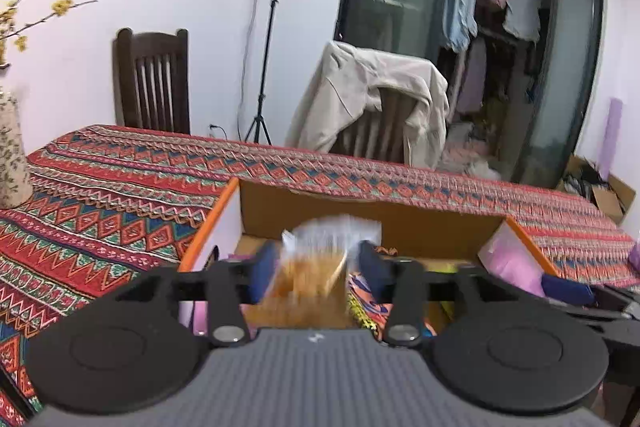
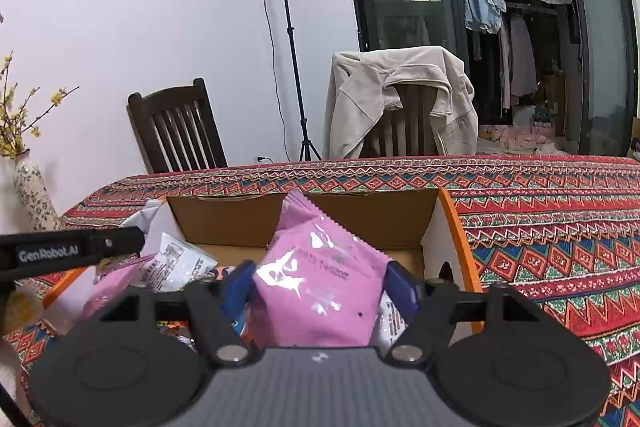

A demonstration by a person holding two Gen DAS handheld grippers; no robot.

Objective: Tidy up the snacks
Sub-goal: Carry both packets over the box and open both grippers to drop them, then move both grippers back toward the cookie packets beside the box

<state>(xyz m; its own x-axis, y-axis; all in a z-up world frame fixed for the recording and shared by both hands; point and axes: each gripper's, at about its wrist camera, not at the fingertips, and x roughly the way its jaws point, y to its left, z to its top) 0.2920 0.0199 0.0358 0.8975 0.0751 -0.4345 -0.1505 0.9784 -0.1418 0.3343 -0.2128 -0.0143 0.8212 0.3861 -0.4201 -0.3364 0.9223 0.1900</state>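
An open cardboard box with orange edges (image 1: 400,215) (image 2: 452,227) sits on the patterned tablecloth and holds several snack packs. My left gripper (image 1: 316,259) is shut on a clear packet of golden-brown snacks (image 1: 316,267), blurred, held over the box's left part. My right gripper (image 2: 320,279) is shut on a pink snack pack (image 2: 320,283), upright over the box's right part. A white printed pack (image 2: 180,263) and another pink pack (image 2: 116,283) lie in the box. The left gripper's body (image 2: 68,247) shows at the left of the right wrist view.
A floral vase with yellow blossoms (image 2: 32,195) stands at the table's left end. Two dark wooden chairs (image 2: 176,131) stand behind the table, one draped with a beige jacket (image 2: 400,99). A light stand (image 2: 288,47) stands by the wall.
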